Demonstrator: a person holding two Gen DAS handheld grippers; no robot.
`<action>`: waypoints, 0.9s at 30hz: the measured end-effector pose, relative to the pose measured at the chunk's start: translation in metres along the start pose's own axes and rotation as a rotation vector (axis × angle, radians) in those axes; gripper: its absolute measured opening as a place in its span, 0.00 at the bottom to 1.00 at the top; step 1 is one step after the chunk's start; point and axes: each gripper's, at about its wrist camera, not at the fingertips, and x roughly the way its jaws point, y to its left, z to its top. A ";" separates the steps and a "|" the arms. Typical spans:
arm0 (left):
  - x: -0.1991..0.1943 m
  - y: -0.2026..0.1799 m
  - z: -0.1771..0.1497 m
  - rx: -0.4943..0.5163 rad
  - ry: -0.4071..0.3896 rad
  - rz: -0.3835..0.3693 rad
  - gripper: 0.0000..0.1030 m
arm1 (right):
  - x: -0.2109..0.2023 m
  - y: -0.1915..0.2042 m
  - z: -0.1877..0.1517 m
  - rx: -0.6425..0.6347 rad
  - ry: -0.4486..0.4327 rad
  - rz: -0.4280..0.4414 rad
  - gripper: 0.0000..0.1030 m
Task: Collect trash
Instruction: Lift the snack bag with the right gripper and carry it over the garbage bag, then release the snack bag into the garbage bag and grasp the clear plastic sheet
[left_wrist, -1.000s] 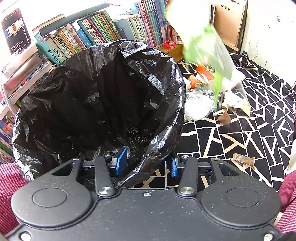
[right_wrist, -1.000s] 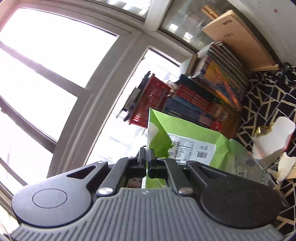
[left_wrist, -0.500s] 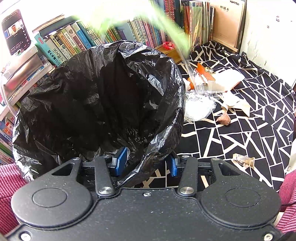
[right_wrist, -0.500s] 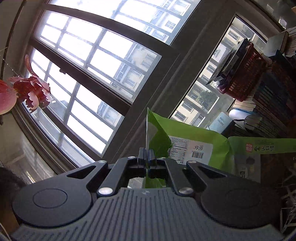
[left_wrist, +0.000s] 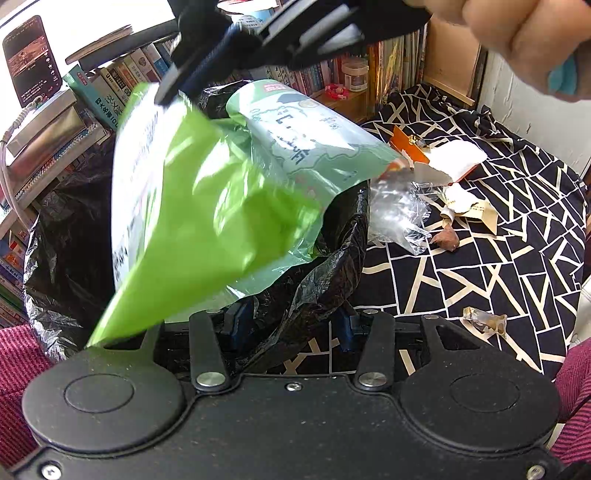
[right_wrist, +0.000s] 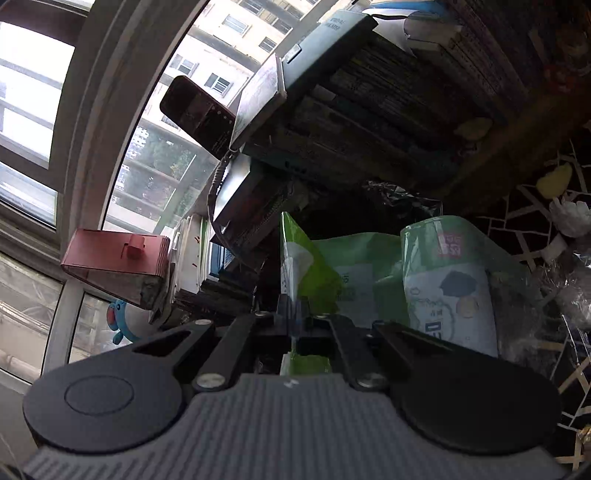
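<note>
Swung across from over the littered cloth to above the black trash bag (left_wrist: 74, 236): green wrapper (left_wrist: 207, 206), now hanging large over the bag's mouth, pinched in the right gripper (left_wrist: 173, 92). Right wrist view tipped down from bright window panes to dim bookshelves (right_wrist: 388, 110).

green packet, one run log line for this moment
right tongs: shut on green packet | packet over black bin bag | left tongs: hold bag rim

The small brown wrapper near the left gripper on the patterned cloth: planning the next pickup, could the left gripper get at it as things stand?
Probably not: the left gripper is shut on the black trash bag rim, so it isn't free, though the small brown wrapper lies unobstructed.
</note>
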 end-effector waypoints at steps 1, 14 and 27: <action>0.000 0.001 0.000 -0.002 0.000 -0.002 0.42 | 0.007 -0.001 0.000 -0.001 0.026 -0.025 0.05; 0.000 0.003 0.001 -0.014 0.005 -0.014 0.42 | 0.041 0.000 -0.005 -0.115 0.122 -0.247 0.55; 0.001 0.003 0.001 -0.012 0.005 -0.013 0.42 | -0.008 0.025 -0.013 -0.221 -0.023 -0.250 0.76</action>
